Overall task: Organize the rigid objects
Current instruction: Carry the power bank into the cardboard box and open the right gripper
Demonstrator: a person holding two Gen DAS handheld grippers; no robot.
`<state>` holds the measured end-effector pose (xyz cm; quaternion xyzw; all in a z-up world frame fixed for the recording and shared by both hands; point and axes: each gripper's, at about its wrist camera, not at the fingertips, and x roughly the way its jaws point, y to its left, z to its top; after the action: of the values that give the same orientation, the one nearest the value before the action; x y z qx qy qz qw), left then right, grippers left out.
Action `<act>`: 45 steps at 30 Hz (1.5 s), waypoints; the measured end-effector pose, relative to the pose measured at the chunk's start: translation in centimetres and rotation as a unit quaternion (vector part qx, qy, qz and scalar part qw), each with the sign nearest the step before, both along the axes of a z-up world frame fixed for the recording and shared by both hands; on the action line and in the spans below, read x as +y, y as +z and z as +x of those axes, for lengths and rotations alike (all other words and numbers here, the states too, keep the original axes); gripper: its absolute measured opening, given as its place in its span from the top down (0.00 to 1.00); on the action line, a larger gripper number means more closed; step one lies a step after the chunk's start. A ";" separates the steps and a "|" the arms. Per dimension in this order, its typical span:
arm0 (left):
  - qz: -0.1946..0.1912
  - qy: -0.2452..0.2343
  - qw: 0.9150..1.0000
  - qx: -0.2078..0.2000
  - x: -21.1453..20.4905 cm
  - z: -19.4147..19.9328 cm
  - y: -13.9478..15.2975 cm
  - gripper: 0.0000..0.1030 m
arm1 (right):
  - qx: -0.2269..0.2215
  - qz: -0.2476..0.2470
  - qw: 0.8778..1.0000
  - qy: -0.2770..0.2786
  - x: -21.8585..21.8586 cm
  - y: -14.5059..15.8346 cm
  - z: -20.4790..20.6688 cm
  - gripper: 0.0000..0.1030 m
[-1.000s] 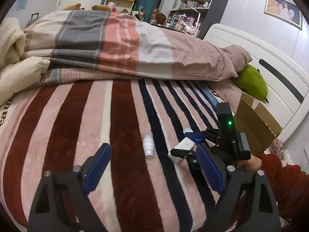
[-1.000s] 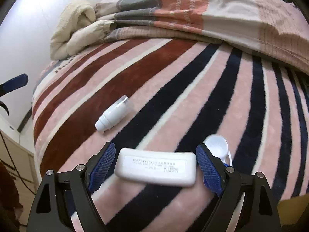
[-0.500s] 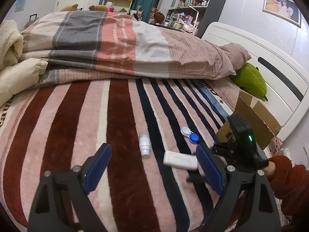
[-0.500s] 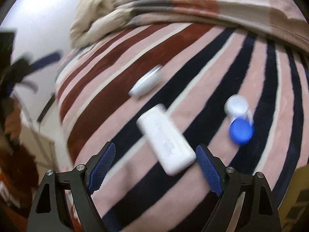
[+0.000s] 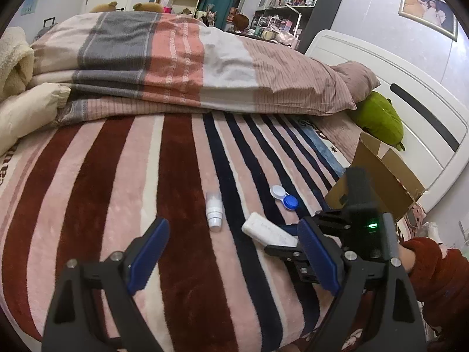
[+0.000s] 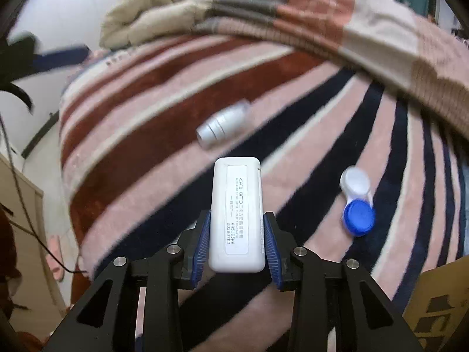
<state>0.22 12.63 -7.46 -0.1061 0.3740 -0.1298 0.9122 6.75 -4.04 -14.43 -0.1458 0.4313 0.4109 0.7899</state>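
Observation:
My right gripper [image 6: 236, 242] is shut on a flat white plastic case [image 6: 236, 214] with a printed label, held lengthwise just above the striped blanket; the case also shows in the left wrist view [image 5: 268, 233]. A small white bottle [image 5: 213, 211] lies on its side on the blanket, also in the right wrist view [image 6: 224, 127]. A white and blue contact lens case [image 5: 284, 197] lies to its right, also in the right wrist view [image 6: 357, 202]. My left gripper [image 5: 231, 256] is open and empty, hovering near the bed's front edge.
An open cardboard box [image 5: 381, 176] stands at the bed's right edge, beside a green plush [image 5: 378, 120] and the white headboard [image 5: 410, 111]. A folded striped duvet [image 5: 176, 58] and cream blankets [image 5: 17, 88] fill the back of the bed.
My right gripper has turned, come back onto the white case and shut on its long sides. The left gripper has barely moved.

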 end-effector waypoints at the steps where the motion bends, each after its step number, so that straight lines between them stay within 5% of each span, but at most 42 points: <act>1: -0.003 -0.003 1.000 0.000 -0.1 0.1 0.1 0.15 | -0.009 0.010 1.000 0.004 -0.2 1.1 -0.4 0.70; 7: -0.042 -0.048 0.998 -0.027 -3.1 1.1 2.6 0.16 | -0.040 0.078 0.996 0.016 -1.7 8.1 -2.5 0.70; 15: -0.058 -0.124 0.989 -0.049 -10.5 3.4 6.5 0.60 | -0.075 0.138 0.987 -0.009 -7.9 13.6 -3.5 0.70; 19: -0.050 -0.151 0.986 -0.054 -14.5 5.1 8.1 0.63 | -0.076 0.153 0.984 -0.043 -12.2 14.6 -2.7 0.70; 29: -0.032 -0.251 0.967 -0.010 -27.9 10.4 7.9 0.63 | -0.042 0.120 0.980 -0.154 -23.2 13.5 -0.3 0.70; 36: -0.005 -0.277 0.961 0.025 -32.4 12.4 5.9 0.63 | 0.014 0.106 0.975 -0.196 -26.5 11.3 1.4 0.70; 37: -0.004 -0.277 0.961 0.027 -32.6 12.6 5.7 0.56 | 0.012 0.100 0.975 -0.199 -26.5 11.2 1.5 0.70; 38: -0.005 -0.275 0.961 0.028 -32.7 12.7 5.7 0.37 | 0.008 0.090 0.975 -0.205 -26.5 11.1 1.6 0.69; 40: -0.001 -0.261 0.965 0.017 -32.5 12.6 6.1 0.20 | 0.014 0.087 0.974 -0.210 -26.7 10.8 1.7 0.56; 45: 0.001 -0.239 0.971 -0.016 -29.6 11.3 8.4 0.20 | 0.000 0.084 0.976 -0.199 -25.9 11.9 1.2 0.54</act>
<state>11.49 -16.95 0.95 -0.0108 0.3737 -0.3452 0.8609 7.91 -29.94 -2.55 0.0097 0.4154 0.2801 0.8654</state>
